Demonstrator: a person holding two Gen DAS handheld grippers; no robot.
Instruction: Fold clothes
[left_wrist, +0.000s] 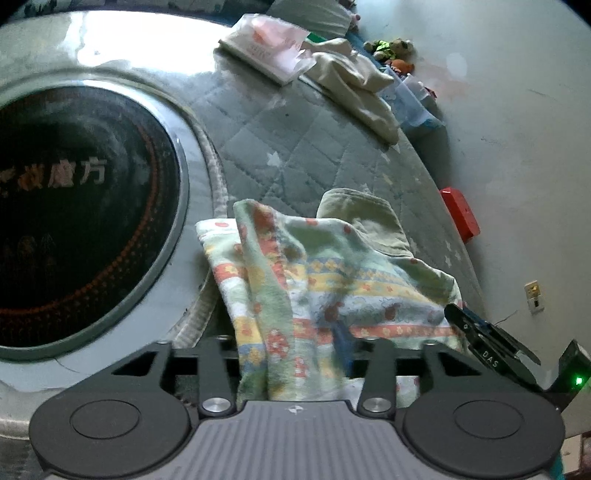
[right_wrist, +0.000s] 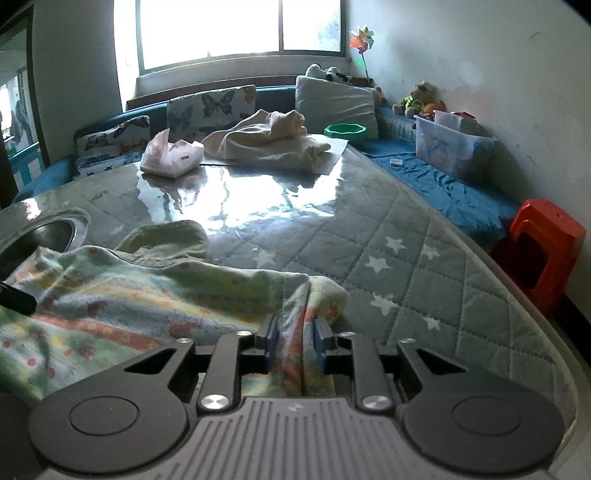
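Observation:
A flowered, striped pastel garment (left_wrist: 314, 280) lies bunched on the quilted table cover (left_wrist: 288, 147), over an olive-green cloth (left_wrist: 362, 218). My left gripper (left_wrist: 295, 350) is buried in the garment's near edge; its fingers are hidden by the cloth. My right gripper (right_wrist: 295, 343) is shut on a fold of the same garment (right_wrist: 147, 295), the blue pads pressing the cloth on both sides. The right gripper also shows at the right edge of the left wrist view (left_wrist: 487, 339). The olive cloth shows in the right wrist view (right_wrist: 170, 240).
A round black hotplate (left_wrist: 74, 214) is set in the table at left. A cream garment (right_wrist: 269, 140) and a pink plastic bag (right_wrist: 170, 155) lie at the far side. A red stool (right_wrist: 543, 251), a clear bin (right_wrist: 450, 147) and a blue bench stand at right.

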